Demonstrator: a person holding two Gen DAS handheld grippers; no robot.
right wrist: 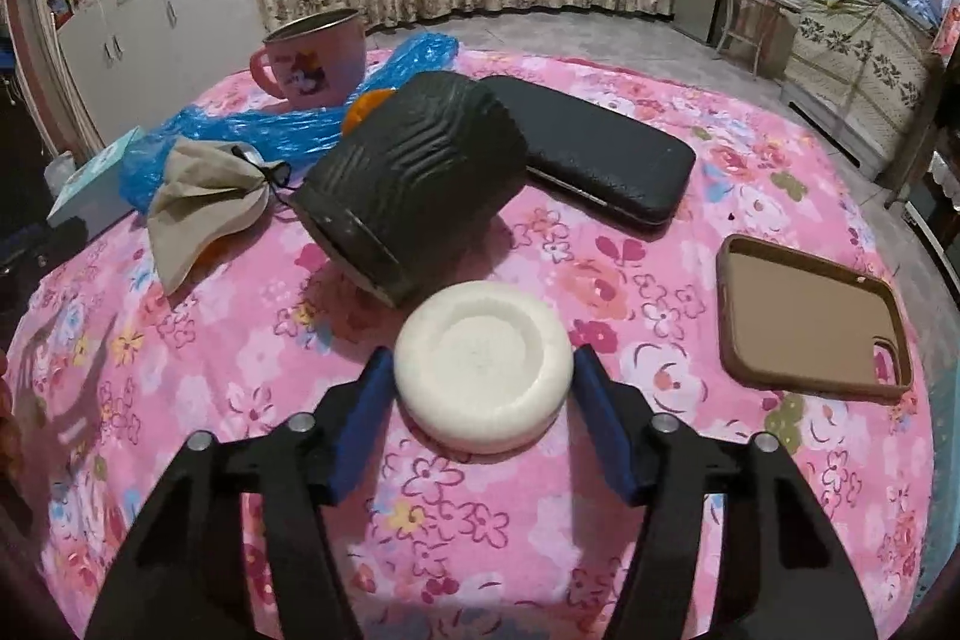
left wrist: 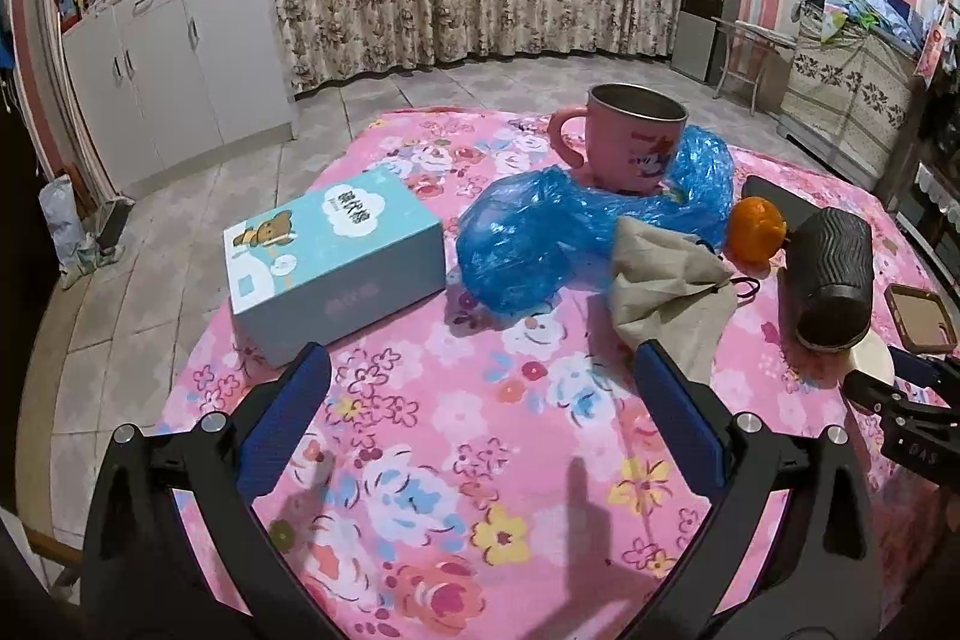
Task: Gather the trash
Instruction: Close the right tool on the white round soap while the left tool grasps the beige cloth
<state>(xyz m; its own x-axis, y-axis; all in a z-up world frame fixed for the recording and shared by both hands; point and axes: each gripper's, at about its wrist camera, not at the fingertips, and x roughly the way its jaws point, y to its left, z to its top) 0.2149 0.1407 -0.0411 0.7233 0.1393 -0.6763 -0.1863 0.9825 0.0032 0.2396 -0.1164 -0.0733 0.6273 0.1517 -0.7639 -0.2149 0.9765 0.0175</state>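
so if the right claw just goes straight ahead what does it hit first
The white round disc, already sitting between the open right claw fingers. Just behind it lies the tipped black ribbed container, though depth is hard to judge.

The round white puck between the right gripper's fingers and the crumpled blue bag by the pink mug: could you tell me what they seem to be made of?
The round white puck looks like matte foam or moulded pulp: chalky, faintly grainy, no gloss; which one is unclear. The crumpled blue bag looks like thin plastic film: translucent, with glossy highlights on sharp creases.
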